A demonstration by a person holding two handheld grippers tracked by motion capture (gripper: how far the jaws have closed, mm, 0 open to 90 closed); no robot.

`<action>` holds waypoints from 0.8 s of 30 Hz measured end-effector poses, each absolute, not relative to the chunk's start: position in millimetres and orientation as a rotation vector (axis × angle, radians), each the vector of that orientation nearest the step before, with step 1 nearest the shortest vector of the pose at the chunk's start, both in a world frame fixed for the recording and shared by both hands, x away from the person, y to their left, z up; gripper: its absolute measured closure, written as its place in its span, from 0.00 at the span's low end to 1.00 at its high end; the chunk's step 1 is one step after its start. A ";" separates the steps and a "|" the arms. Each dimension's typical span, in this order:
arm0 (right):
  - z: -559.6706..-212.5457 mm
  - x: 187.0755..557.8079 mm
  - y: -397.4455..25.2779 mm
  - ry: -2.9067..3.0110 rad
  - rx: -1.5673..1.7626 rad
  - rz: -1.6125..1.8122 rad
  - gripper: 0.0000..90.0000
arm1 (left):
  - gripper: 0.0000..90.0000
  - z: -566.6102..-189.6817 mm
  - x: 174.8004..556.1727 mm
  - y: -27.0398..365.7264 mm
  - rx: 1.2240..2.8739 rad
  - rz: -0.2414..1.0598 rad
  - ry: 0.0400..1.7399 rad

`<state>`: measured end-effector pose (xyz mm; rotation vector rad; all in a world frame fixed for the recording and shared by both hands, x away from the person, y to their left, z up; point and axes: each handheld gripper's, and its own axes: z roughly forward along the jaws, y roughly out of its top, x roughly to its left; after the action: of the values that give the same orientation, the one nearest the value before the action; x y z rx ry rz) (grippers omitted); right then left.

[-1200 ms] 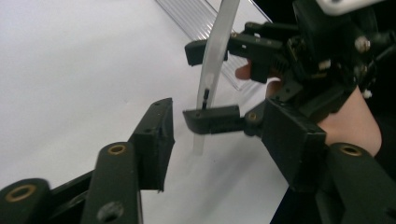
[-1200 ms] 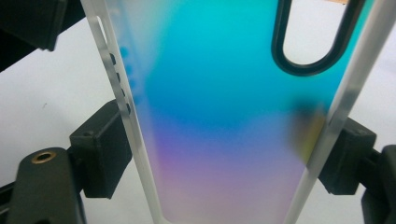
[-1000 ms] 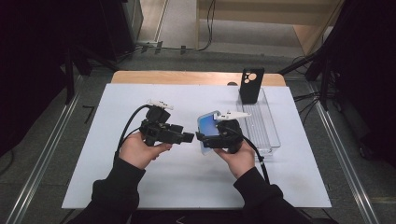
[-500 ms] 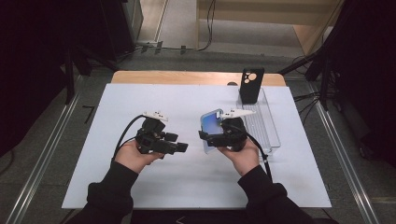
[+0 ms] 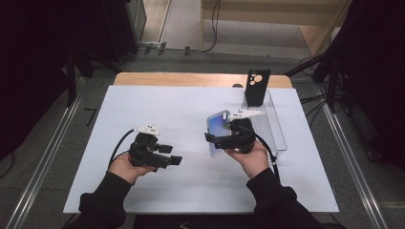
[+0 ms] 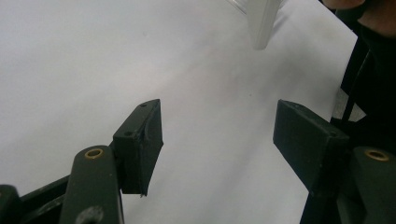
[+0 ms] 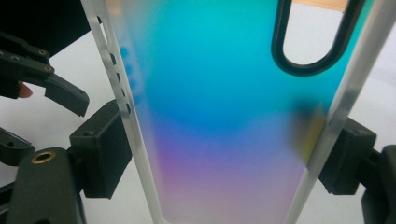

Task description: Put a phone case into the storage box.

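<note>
The right gripper [image 5: 213,140] clamps a phone case [image 5: 218,132] by its two long side rims; in the right gripper view its black pads press the frosted edges of the case [image 7: 219,116] from both sides. The case is a thin, flat shell with clear, milky rims and a glossy back that fades from teal through blue to pink. An oval camera cutout ringed in black sits near its far end, and small button slots line one rim. It stands roughly on edge above the table [image 5: 191,109], tilted, its far end pointing away from the person.

The left gripper [image 5: 171,157] is wide open with nothing between its blocky matte-black jaws. In the left gripper view its jaws [image 6: 219,135] frame only the smooth white sheet, and a corner of a clear tray [image 6: 260,21] shows ahead of it.

Just beyond the right gripper lies that clear plastic tray [image 5: 277,131], long and shallow, with a black phone [image 5: 257,87] standing upright at its far end. The two grippers are apart, with bare white sheet between them and open sheet to the left gripper's outer side.
</note>
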<state>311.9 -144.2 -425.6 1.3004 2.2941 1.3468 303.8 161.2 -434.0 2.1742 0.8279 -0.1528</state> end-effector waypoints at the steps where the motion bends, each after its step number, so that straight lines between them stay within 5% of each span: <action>1: -425.0 311.9 -144.7 2.294 1.299 1.348 0.18 | 0.37 -435.7 302.9 162.4 2.174 -0.156 0.832; 24: -388.8 317.3 -185.3 2.231 1.330 1.366 0.18 | 0.37 -447.0 284.2 186.9 2.193 -0.107 0.878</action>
<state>317.3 -185.3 -388.8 1.3300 2.2311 1.3664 284.2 186.9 -447.0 2.1933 0.8781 -0.1065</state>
